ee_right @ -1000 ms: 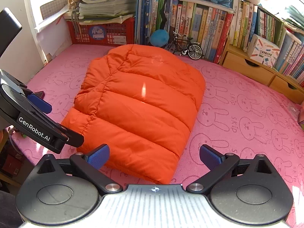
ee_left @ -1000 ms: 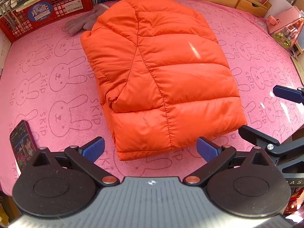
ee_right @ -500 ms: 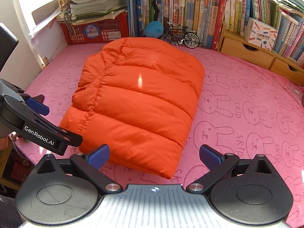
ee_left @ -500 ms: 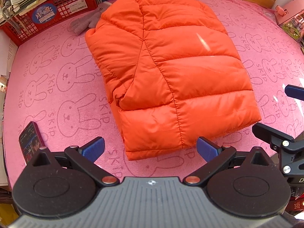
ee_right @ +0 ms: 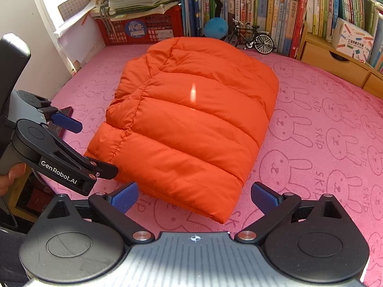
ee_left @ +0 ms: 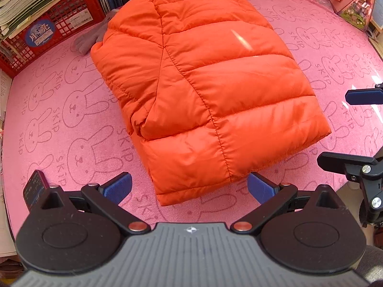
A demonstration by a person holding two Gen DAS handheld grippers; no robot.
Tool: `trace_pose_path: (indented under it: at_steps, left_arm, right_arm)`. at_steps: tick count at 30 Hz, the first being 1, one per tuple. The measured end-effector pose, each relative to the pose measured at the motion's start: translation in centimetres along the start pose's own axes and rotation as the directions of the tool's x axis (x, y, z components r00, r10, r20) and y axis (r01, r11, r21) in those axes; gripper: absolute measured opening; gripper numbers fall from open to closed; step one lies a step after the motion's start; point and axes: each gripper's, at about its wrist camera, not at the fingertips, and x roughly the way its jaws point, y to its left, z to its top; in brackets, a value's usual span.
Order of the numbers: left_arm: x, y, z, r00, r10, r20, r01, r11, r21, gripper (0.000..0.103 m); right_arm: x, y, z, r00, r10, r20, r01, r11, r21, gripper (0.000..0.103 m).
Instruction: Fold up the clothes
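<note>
On the pink rabbit-print worktop (ee_left: 79, 110), the folded orange quilted puffer jacket (ee_left: 205, 95) lies lengthwise ahead; my left tool (ee_left: 189, 186) and right tool (ee_right: 195, 195), both spread and empty, seem equally near.

- One orange puffer jacket (ee_left: 205, 91), folded.
- Two hand-held grippers: the left (ee_left: 189, 187) and the right (ee_right: 195, 197).
- One red crate (ee_right: 146, 30).
- One toy bicycle (ee_right: 251, 39).
- One blue ball (ee_right: 215, 27).
- One phone (ee_left: 33, 187).
- One grey glove (ee_left: 92, 39).
- One pink mat (ee_right: 323, 131) printed with many rabbits.
</note>
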Motion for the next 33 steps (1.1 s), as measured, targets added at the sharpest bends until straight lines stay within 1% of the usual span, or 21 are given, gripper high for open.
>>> trace_pose_path:
  at_steps: [2, 6, 7, 11, 16, 21, 28, 33]
  left_arm:
    - [0.3, -0.2, -0.5, 1.0, -0.003, -0.006, 0.003, 1.0, 0.02, 0.103]
    - [0.7, -0.1, -1.1, 0.999, -0.048, -0.026, 0.048, 0.999, 0.001, 0.103]
    - [0.7, -0.2, -1.1, 0.999, -0.046, -0.027, 0.046, 0.999, -0.002, 0.103]
    - [0.8, -0.3, -1.1, 1.0, -0.004, -0.026, 0.004, 1.0, 0.008, 0.103]
    - [0.7, -0.2, -1.0, 1.0, 0.0, -0.021, 0.0, 1.0, 0.0, 0.103]
    - [0.5, -0.2, -0.8, 1.0, 0.013, -0.013, -0.013, 1.0, 0.0, 0.103]
    - [0.1, 0.3, 0.0, 0.999, -0.026, -0.028, 0.025, 0.999, -0.049, 0.103]
    - [-0.2, 0.3, 0.4, 0.999, -0.021, -0.025, 0.019, 0.998, -0.061, 0.103]
  right_arm:
    - [0.4, 0.0, -0.4, 1.0, 0.009, -0.021, -0.009, 1.0, 0.007, 0.101]
    - [0.8, -0.3, -1.0, 0.999, 0.014, -0.046, -0.012, 0.999, 0.039, 0.101]
    - [0.9, -0.3, -1.1, 0.999, 0.013, -0.05, -0.011, 0.999, 0.044, 0.101]
    - [1.0, -0.4, -1.3, 0.998, 0.006, -0.059, -0.003, 0.999, 0.053, 0.101]
    - [1.0, -0.3, -1.1, 0.999, -0.013, -0.05, 0.016, 0.999, 0.051, 0.101]
    - [0.8, 0.0, -0.6, 0.999, -0.034, -0.035, 0.035, 0.999, 0.024, 0.101]
    - [0.2, 0.6, 0.4, 0.998, -0.063, 0.003, 0.063, 0.997, -0.041, 0.101]
    - [0.0, 0.9, 0.9, 0.997, -0.072, 0.017, 0.073, 0.995, -0.073, 0.101]
